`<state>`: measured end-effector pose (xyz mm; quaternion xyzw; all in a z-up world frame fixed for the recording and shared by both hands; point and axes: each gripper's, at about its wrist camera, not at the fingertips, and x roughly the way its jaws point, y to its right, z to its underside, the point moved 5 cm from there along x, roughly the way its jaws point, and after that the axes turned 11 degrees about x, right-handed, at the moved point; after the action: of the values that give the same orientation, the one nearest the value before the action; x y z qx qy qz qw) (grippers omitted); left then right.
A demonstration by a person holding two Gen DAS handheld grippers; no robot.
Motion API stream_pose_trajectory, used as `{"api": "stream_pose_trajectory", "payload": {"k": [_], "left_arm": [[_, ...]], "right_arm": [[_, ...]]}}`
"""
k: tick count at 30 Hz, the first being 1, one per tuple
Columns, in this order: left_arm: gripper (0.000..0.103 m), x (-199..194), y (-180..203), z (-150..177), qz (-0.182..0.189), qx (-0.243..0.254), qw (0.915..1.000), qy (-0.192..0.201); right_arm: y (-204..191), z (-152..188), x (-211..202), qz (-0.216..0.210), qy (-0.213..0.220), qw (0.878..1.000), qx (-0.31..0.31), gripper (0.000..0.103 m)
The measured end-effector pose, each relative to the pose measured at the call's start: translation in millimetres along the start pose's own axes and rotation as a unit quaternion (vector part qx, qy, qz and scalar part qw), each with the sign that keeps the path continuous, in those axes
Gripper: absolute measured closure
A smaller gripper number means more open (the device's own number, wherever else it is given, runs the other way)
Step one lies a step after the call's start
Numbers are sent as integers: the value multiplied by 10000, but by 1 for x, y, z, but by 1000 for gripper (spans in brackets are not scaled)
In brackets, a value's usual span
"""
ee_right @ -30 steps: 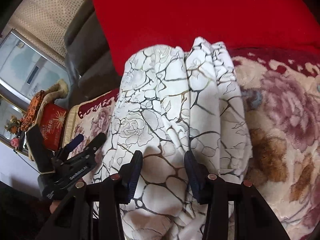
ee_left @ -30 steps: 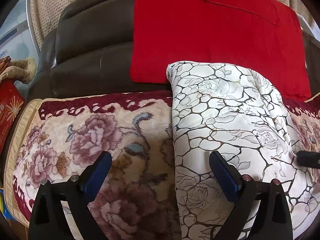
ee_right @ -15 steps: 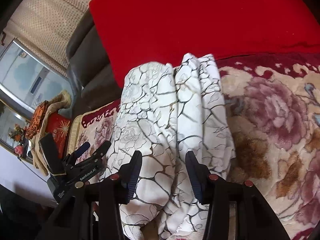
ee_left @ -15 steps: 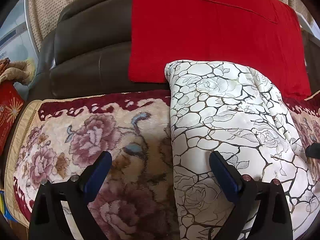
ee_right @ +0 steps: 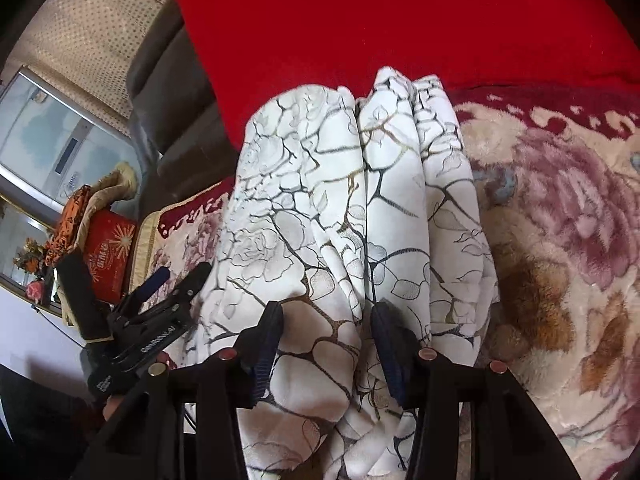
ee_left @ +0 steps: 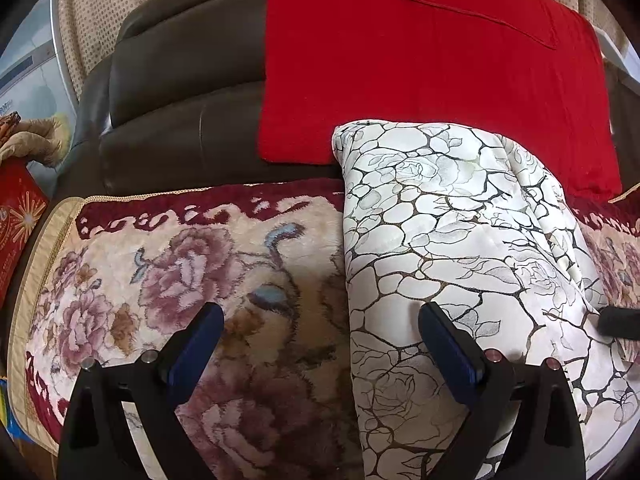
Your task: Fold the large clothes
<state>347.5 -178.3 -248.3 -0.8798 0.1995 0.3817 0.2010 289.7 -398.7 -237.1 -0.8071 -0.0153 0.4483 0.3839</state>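
Note:
A white cloth with a black crackle and rose print (ee_left: 448,248) lies folded in a long thick bundle on the floral sofa cover (ee_left: 168,264). My left gripper (ee_left: 320,344) is open and empty, straddling the bundle's left edge near its front end. My right gripper (ee_right: 326,344) is half open with the bundle's front folds (ee_right: 352,216) between its fingers; the pads do not visibly pinch the fabric. The left gripper also shows in the right wrist view (ee_right: 176,280), and a right fingertip shows in the left wrist view (ee_left: 620,322).
A red cloth (ee_left: 432,64) hangs over the dark leather sofa back (ee_left: 168,92). A red box (ee_right: 108,248) with beige and orange fabric on it stands past the sofa's left end, by a window (ee_right: 52,144).
The right gripper has drawn back slightly along the bundle and then settled. The left gripper has barely moved. The bundle keeps its shape.

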Motion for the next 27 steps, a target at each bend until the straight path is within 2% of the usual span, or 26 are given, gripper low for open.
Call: {"api": "stream_pose_trajectory", "payload": {"k": [4,8,12,16,21,27], "left_arm": [[5,0,0,0,10,3,10000,4],[5,-1,-1,-1,24,-36,10000,6],[5,-1,-1,-1,35,-46,10000,2],[5,-1,-1,-1,33,-45,10000,3],[5,1,-2,-1,40,-49,10000,-10],[5,6,2,1,210,-5,9997,-130]], "right_arm": [[2,-5,-14,-4,122,9999,75,47],[12,-9,-24,169,211,9995,134,43],[24,-12,-30,233,289,9989,285,43],[19,-12,-34,103,367,9989,263,43],[4,-11,-24,66,349,9993,114,43],[10,-7,10,254,88,9995,140,43]]}}
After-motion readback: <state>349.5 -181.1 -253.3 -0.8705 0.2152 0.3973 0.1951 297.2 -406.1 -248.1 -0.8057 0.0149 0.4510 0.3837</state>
